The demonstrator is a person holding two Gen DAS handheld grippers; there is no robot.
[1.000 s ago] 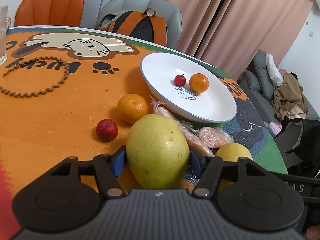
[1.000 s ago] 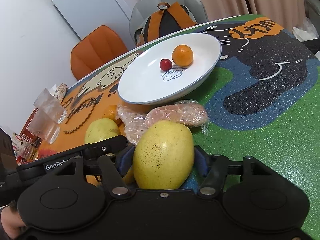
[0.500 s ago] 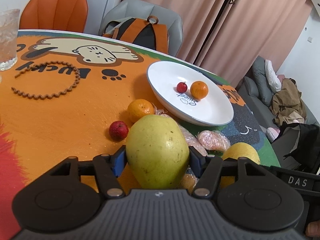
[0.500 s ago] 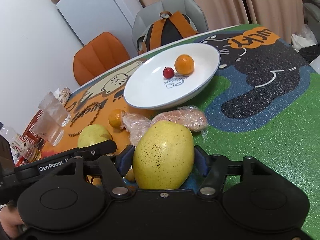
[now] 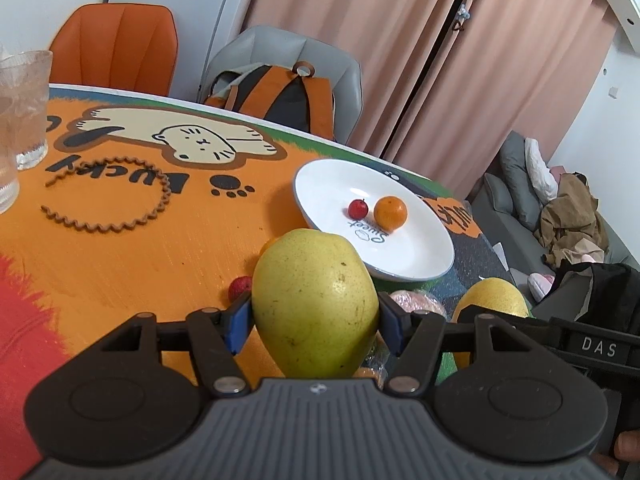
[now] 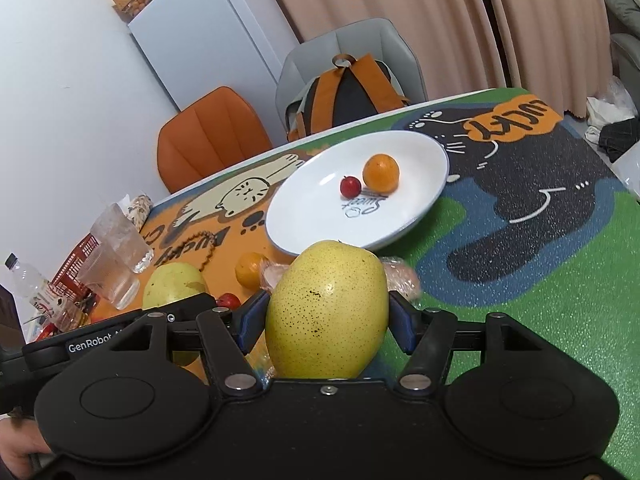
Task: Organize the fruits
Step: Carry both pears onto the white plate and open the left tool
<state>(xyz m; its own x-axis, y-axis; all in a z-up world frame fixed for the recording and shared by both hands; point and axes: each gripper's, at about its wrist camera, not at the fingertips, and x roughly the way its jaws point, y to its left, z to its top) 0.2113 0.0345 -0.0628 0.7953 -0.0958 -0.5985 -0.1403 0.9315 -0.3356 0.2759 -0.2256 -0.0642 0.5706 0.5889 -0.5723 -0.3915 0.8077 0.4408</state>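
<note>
Each gripper, left [image 5: 316, 322] and right [image 6: 326, 318], clamps a heavy, firm, smooth pear [image 5: 315, 303] across its belly

Two big yellow pears [image 6: 326, 314] [image 6: 172, 286], two oranges [image 6: 381, 173] [image 6: 250, 270], two little red fruits [image 6: 350, 186] [image 6: 229, 300], one white plate [image 6: 312, 216], two glasses [image 6: 120, 236] [image 6: 105, 278].

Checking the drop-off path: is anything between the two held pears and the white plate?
Nothing tall. The left gripper and right gripper each clamp a pear. Only low wrapped food lies on the table before the plate, which has free space beside its orange.
</note>
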